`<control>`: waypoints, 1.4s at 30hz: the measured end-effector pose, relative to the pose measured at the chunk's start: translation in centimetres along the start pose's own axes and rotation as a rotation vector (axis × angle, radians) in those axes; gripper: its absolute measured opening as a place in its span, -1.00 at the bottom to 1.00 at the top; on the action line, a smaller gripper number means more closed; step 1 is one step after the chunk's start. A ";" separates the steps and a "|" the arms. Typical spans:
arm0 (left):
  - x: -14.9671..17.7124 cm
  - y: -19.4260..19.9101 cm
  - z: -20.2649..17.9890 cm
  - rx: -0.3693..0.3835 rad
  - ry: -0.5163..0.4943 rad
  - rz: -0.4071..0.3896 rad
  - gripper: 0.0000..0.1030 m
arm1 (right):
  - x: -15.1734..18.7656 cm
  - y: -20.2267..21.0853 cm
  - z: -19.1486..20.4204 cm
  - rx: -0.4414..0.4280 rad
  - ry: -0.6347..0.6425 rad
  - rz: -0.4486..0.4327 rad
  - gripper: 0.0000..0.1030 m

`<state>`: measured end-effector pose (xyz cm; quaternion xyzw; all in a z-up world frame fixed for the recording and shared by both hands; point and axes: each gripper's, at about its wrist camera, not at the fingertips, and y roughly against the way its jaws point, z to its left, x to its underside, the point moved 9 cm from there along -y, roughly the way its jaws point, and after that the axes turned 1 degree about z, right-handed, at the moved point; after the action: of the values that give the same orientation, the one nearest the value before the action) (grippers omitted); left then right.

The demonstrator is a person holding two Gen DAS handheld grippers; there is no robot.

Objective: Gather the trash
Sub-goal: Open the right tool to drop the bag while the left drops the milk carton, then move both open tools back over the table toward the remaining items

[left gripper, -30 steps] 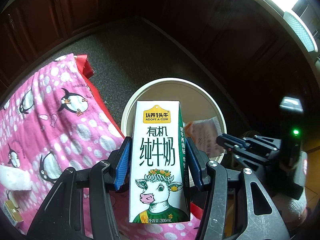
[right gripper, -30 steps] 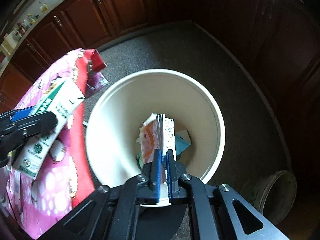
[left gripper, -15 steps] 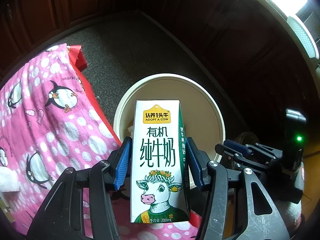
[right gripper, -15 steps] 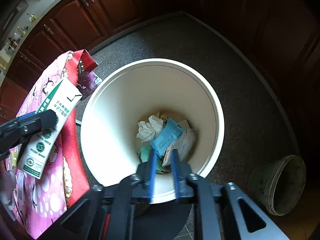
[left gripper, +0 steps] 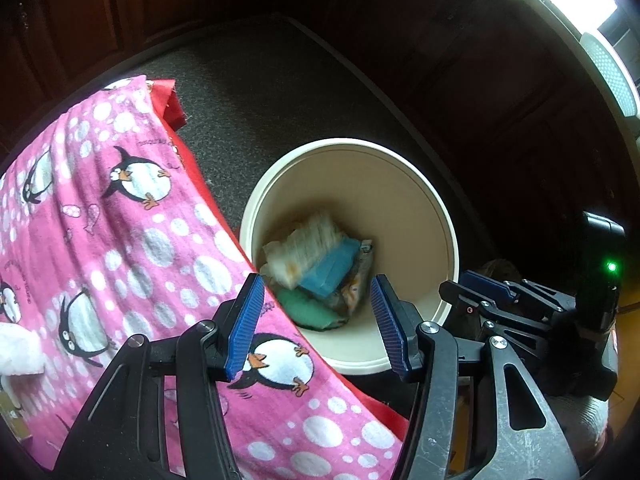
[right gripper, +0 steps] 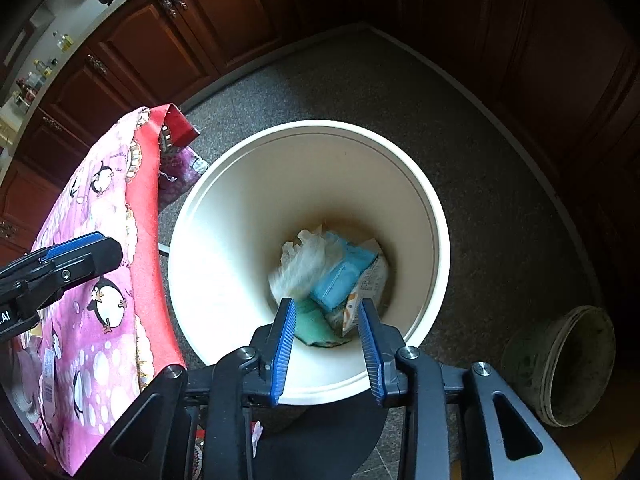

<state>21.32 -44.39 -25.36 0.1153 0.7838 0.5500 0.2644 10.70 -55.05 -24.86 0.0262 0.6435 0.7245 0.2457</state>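
Left gripper (left gripper: 316,312): blue ribbed fingers spread wide apart, nothing between them, poised above the near-left rim of the bin, partly over the cloth edge. Right gripper (right gripper: 326,340): fingers likewise parted and empty, held over the near rim and looking straight down inside. Cream-white round trash bin (right gripper: 224,248): stands on the floor, open-topped, just beside the draped table edge. Contents at the bottom: a motion-blurred pale carton (left gripper: 304,246) lying tilted on the heap; a light blue packet (right gripper: 340,276) under and beside it; a green piece (right gripper: 314,326) at the near side; a printed white wrapper with orange markings (right gripper: 370,290) against the right wall; crumpled white tissue (right gripper: 306,240) at the far side. Pink penguin-print cloth (left gripper: 104,240): covers the table to the left, laid over a red cloth (right gripper: 146,248) whose edge hangs down next to the bin. White crumpled tissue (left gripper: 18,350): on the pink cloth, at the far left edge of the left wrist view. Dark speckled floor (right gripper: 360,80): surrounds the bin. Dark wooden cabinets (right gripper: 160,32): line the far wall. Second, dingy empty bucket (right gripper: 568,364): on the floor to the right, well apart from the white bin.
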 end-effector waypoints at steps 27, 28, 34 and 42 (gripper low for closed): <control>5.1 12.8 6.4 -0.094 0.035 -0.113 0.05 | -0.2 4.4 9.7 -0.083 0.101 -0.085 -0.02; 5.5 13.4 6.9 -0.097 0.038 -0.116 0.05 | -0.1 4.6 10.5 -0.094 0.111 -0.086 -0.02; 8.4 17.3 11.2 -0.121 0.078 -0.126 0.06 | 0.7 5.2 15.2 -0.139 0.182 -0.092 0.00; 12.7 21.8 17.7 -0.152 0.180 -0.152 0.10 | 2.8 5.4 21.4 -0.189 0.295 -0.077 0.08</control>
<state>17.90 -16.17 -13.38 -0.0146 0.7669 0.5943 0.2418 14.12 -34.55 -16.90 -0.1282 0.6020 0.7679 0.1773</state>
